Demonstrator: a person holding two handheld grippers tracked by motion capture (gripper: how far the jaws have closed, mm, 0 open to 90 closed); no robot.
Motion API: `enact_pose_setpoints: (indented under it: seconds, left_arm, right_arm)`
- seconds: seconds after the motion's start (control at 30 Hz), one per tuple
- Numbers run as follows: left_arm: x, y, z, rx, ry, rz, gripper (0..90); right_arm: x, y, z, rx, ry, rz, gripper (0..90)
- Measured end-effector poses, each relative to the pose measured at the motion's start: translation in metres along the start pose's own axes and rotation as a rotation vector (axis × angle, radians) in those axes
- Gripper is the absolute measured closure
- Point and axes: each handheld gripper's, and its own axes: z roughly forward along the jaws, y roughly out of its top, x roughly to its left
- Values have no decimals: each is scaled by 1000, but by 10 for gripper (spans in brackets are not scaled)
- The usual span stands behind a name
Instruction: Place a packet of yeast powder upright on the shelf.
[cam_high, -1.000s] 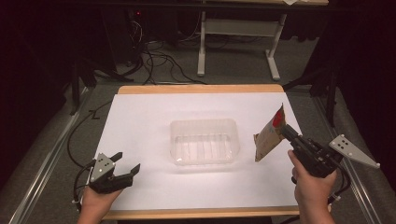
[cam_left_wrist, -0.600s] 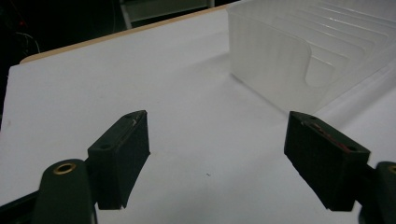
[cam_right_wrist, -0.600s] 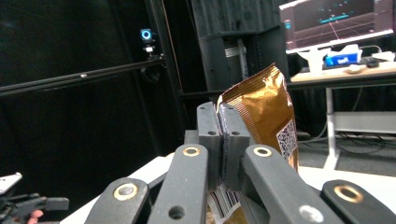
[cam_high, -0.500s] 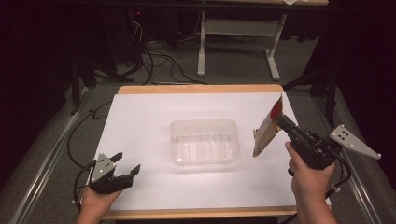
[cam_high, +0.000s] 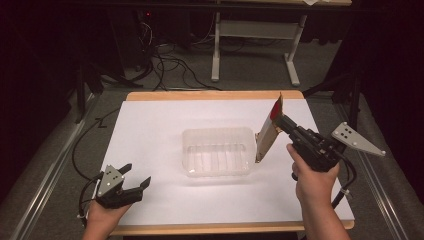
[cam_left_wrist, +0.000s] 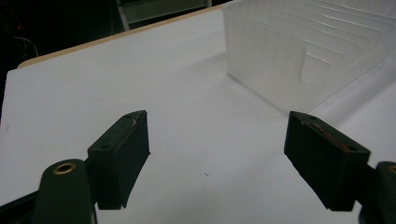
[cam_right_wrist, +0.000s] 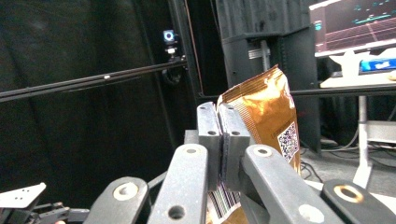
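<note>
the right gripper (cam_high: 283, 121) has lifted since a second ago, and the pouch (cam_high: 267, 131) now hangs higher, its lower end just beside the right rim of the tray (cam_high: 218, 151), tilted with its red top away from the tray. the right jaws are pressed together on the pouch; in the right gripper view the gold pouch (cam_right_wrist: 268, 112) sticks up past the clamped jaws of that gripper (cam_right_wrist: 218, 140). the clear tray sits at the middle of the white table (cam_high: 150, 130). the left gripper (cam_high: 134, 176) has stayed put, near-left of the tray and well apart from it, low over the table. its jaws are spread wide with nothing between them; in the left gripper view (cam_left_wrist: 217, 154) the tray (cam_left_wrist: 289, 56) lies ahead to the right.
</note>
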Motion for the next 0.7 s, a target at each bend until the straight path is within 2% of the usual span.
enact_pose_setpoints:
  seconds: [0.13,0.37,0.7]
  left_arm:
    - [1,-1,-2,-4,9,-15,227]
    - [1,-1,-3,-10,8,-14,227]
    - [2,-1,-5,-17,10,-13,227]
  right_arm:
    - [4,-4,13,8,20,11,895]
    - [9,-19,36,46,34,26,895]
    - [23,-31,64,61,78,51,894]
